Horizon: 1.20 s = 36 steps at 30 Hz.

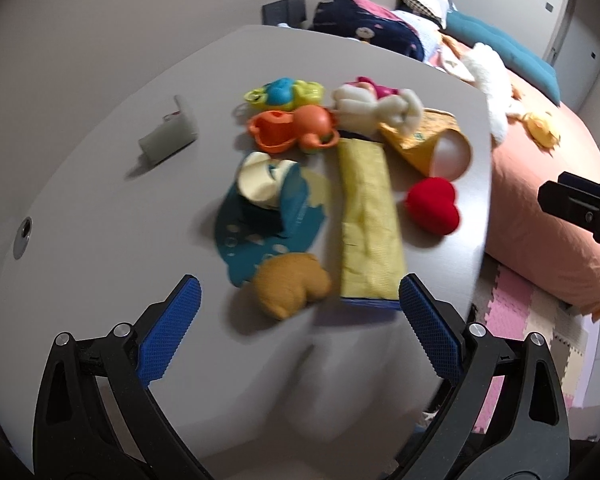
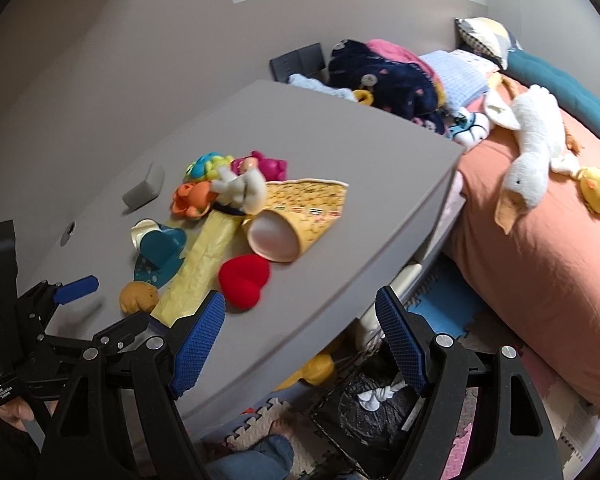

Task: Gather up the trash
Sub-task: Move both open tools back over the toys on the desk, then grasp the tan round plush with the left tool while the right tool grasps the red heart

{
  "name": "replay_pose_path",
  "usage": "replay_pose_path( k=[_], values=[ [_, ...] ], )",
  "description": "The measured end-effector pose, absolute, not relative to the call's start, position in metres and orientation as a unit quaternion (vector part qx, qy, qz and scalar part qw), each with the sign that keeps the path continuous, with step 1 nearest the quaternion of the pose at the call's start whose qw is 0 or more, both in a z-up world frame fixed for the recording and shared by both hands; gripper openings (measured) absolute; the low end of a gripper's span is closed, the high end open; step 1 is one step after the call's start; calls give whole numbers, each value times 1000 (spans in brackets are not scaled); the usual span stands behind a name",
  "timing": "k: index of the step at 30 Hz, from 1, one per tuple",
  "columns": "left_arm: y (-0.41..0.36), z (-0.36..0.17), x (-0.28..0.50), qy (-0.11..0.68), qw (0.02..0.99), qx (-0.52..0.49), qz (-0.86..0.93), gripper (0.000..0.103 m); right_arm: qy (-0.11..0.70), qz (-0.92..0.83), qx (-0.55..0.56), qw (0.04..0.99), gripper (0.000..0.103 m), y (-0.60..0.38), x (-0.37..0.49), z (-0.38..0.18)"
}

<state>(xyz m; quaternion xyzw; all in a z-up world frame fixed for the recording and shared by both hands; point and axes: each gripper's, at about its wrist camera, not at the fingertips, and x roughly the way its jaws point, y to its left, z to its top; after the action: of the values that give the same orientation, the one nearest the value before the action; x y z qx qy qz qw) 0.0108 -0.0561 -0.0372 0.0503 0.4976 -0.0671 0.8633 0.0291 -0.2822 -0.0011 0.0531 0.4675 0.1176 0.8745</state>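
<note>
A grey table holds a pile of toys and wrappers. A long yellow wrapper lies in the middle, also in the right wrist view. A yellow paper cone cup lies on its side, open end toward me. A crumpled white packet lies apart at the left. My left gripper is open and empty above the table's near edge, with a mustard plush between its fingers. My right gripper is open and empty over the table's corner.
A red plush heart, orange and green plastic toys, a white plush and a teal mat sit in the pile. A black-lined bin stands under the table. A bed with plush toys lies at the right.
</note>
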Motion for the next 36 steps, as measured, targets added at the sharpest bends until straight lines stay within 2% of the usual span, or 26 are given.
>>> replay_pose_path(
  k=[9,13,19,25,27,36],
  values=[
    [-35,-62,29,523,850,37,-61,61,492,125,34,861,76,-249,45,-31],
    [-35,-67,29,525,848,40,-63,57,497,131,24,858,73,-236,54,-39],
    [-29,-68,26,519,851,40,-65,51,508,135,12,851,64,-222,65,-51],
    [-19,-66,20,515,855,32,-61,39,515,137,-10,846,49,-211,70,-60],
    [-13,-66,18,514,856,26,-57,35,514,141,-16,846,48,-209,70,-60],
    [5,-53,5,504,863,3,-39,35,510,150,-5,847,48,-212,64,-53]
  ],
)
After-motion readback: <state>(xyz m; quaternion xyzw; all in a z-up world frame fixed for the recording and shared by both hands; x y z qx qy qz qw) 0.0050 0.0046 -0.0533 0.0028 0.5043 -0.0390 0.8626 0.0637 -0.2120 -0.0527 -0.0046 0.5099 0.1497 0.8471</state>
